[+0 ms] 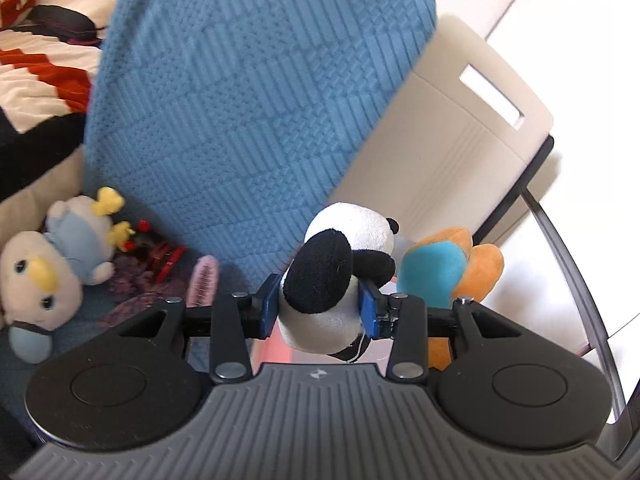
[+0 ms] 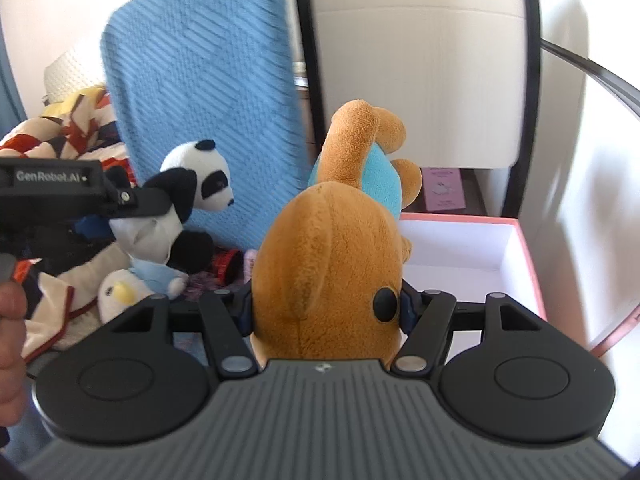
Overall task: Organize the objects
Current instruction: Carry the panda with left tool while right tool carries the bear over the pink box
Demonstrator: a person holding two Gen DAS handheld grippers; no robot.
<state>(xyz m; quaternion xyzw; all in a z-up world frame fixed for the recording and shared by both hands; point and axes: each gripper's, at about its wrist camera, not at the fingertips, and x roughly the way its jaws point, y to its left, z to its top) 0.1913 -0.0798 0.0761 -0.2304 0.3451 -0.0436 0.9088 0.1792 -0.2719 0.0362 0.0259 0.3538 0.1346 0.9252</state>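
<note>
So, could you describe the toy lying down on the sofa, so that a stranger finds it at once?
Start at the big blue knitted cushion and look down past its left bottom corner. There lies a pale penguin plush on its side. Unlike the panda and orange plush, no gripper holds it, and it has a yellow beak.

Home: plush toys [image 1: 60, 264], patterned blanket [image 1: 44, 40]

A big blue knitted cushion [image 1: 256, 112] stands upright before me. Beside it is a beige chair back [image 2: 420, 64] with a slot handle. A patterned red, white and black blanket [image 1: 44, 56] lies bunched at the left.
</note>
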